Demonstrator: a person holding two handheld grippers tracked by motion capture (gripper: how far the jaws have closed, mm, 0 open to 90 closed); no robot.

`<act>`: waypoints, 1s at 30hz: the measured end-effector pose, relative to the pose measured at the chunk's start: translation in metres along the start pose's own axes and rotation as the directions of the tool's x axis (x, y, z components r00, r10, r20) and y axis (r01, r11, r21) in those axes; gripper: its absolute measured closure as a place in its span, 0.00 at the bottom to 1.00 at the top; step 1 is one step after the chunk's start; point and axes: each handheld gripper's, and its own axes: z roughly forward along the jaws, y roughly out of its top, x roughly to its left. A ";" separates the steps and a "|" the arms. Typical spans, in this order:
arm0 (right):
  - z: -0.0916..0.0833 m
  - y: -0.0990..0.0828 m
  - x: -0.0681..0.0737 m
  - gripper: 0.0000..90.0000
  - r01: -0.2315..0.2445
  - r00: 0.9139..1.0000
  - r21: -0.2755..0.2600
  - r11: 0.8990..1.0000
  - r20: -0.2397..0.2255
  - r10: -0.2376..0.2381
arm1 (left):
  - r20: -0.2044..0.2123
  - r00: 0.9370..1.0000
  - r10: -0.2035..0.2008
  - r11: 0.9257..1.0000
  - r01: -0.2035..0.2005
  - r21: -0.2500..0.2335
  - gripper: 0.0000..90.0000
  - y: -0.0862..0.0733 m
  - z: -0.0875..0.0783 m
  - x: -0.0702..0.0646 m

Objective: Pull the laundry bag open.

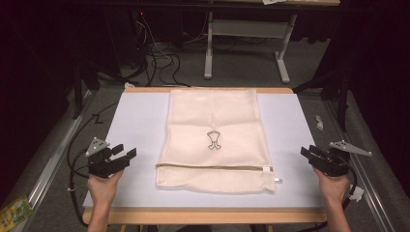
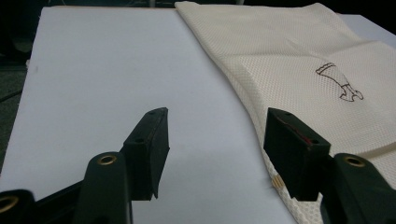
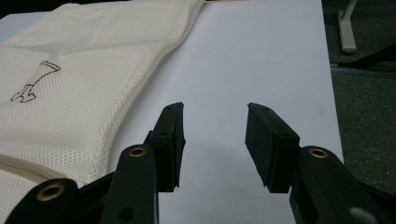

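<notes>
I see a cream mesh laundry bag [image 1: 212, 135] lying flat in the middle of the counter [image 1: 135, 121], on a pale sheet that covers the top. Its long side runs away from me, and its far end reaches the far edge of the counter. A small dark outline drawing [image 1: 213, 139] sits near the middle of the bag. A zipper [image 1: 212, 166] runs across the bag close to its near end, with the pull tab [image 1: 277, 180] sticking out at the right corner.

My left hand-held gripper [image 1: 121, 155] hovers at the left side of the counter, near the bag's near left corner but apart from it. In the left gripper view its jaws stand wide open with nothing between them, only the bare pale sheet, and the left edge of the bag [image 2: 299, 84] runs just behind the jaw on the right of that view.

My right hand-held gripper [image 1: 309, 153] hovers at the right side of the counter, clear of the bag. In the right gripper view its jaws are also spread apart and empty over the bare sheet, and the bag [image 3: 84, 88] lies off to the left of that view, not touching either jaw.

Both grippers point inward toward the bag from opposite sides, at about the level of the zipper. Dark cables trail from each gripper over the counter's near corners
</notes>
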 end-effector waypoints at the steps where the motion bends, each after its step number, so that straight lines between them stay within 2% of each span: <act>1: 0.000 -0.001 -0.001 0.64 -0.002 1.000 0.003 1.000 0.001 0.002 | -0.001 1.000 0.001 1.000 -0.001 0.003 0.45 -0.001 0.001 0.000; 7: 0.004 -0.005 -0.005 0.64 -0.007 1.000 0.009 1.000 0.015 0.007 | -0.013 1.000 -0.025 0.999 0.025 0.019 0.45 -0.006 0.009 0.004; 16: 0.013 -0.010 -0.005 0.64 -0.009 1.000 0.028 1.000 0.018 0.009 | -0.025 1.000 -0.015 0.999 0.016 0.041 0.45 -0.010 0.021 0.001; 24: 0.021 -0.013 -0.004 0.64 -0.011 1.000 0.040 0.999 0.020 0.010 | -0.038 0.998 -0.040 0.998 0.042 0.049 0.45 -0.011 0.031 0.002; 30: 0.026 -0.016 -0.003 0.64 -0.019 1.000 0.053 0.998 0.022 0.017 | -0.041 0.998 -0.038 0.997 0.041 0.062 0.45 -0.011 0.039 0.001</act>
